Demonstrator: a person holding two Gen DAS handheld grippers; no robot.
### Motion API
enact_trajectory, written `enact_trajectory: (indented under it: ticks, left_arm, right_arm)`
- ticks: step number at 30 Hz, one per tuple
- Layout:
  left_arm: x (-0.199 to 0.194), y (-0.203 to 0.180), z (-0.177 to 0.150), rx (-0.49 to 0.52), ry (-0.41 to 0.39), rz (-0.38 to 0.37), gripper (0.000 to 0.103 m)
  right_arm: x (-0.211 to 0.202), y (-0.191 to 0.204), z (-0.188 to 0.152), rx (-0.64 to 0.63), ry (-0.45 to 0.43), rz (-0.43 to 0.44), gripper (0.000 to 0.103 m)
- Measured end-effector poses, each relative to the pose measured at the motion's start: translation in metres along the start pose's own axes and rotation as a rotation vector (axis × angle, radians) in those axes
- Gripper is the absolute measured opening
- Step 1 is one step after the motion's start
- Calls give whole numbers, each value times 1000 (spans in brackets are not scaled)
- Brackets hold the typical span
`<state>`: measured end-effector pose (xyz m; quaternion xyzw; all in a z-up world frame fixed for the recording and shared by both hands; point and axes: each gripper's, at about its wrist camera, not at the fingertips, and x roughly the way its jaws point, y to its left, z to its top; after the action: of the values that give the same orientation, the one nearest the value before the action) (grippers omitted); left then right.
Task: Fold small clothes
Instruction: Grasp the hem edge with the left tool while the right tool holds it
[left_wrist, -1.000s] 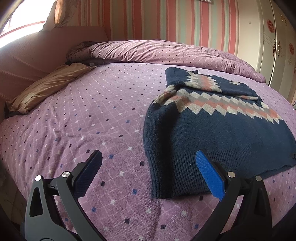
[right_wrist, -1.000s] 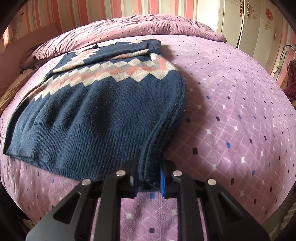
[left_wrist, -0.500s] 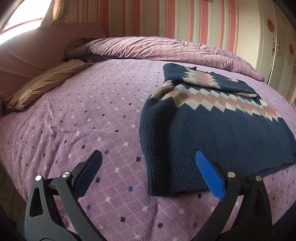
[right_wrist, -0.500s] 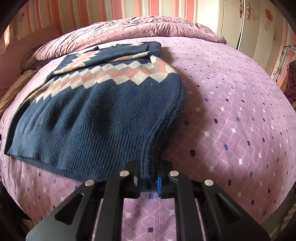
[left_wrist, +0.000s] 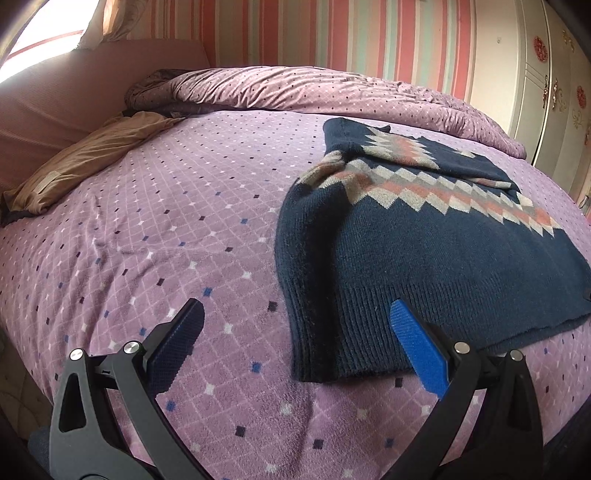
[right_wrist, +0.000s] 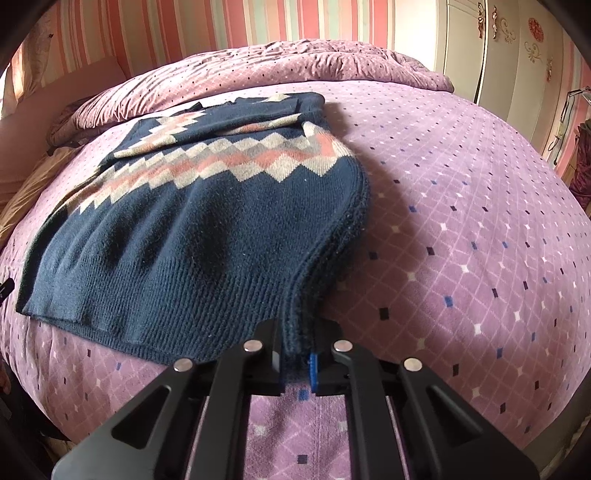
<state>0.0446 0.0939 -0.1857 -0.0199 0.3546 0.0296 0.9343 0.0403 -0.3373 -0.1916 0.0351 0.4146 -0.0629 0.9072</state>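
A navy knit sweater (left_wrist: 424, 251) with a pink, grey and cream zigzag band lies on the purple bed, its top part folded over. My left gripper (left_wrist: 295, 332) is open and empty, just above the bed, with the sweater's near left hem corner between its fingers. In the right wrist view the sweater (right_wrist: 192, 229) spreads to the left. My right gripper (right_wrist: 295, 363) is shut on the sweater's near right hem corner, which is bunched up and lifted slightly off the bed.
The bed cover (left_wrist: 166, 240) is purple with small diamonds. A rumpled purple duvet (left_wrist: 314, 88) lies along the far side. A tan pillow (left_wrist: 85, 155) lies at far left by the headboard. White wardrobe doors (right_wrist: 517, 55) stand at right.
My left gripper has edged forward and lower toward the sweater's hem corner, still open. My right gripper keeps its hold on the other corner and has barely moved.
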Motion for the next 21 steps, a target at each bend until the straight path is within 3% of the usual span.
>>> enact_trajectory:
  ticks: [14, 16, 19, 21]
  left_arm:
    - [33, -10, -13, -30, 130, -118, 97]
    - [42, -18, -16, -6, 175, -131, 72]
    - [44, -26, -18, 16, 177, -127, 53]
    - [43, -28, -15, 10, 175, -122, 33]
  right_arm:
    - [-1, 0, 1, 0, -3, 3, 8]
    - [-2, 1, 1, 0, -4, 4, 8]
    - [-2, 1, 1, 4, -3, 6, 8]
    - [-2, 1, 1, 5, -3, 7, 8]
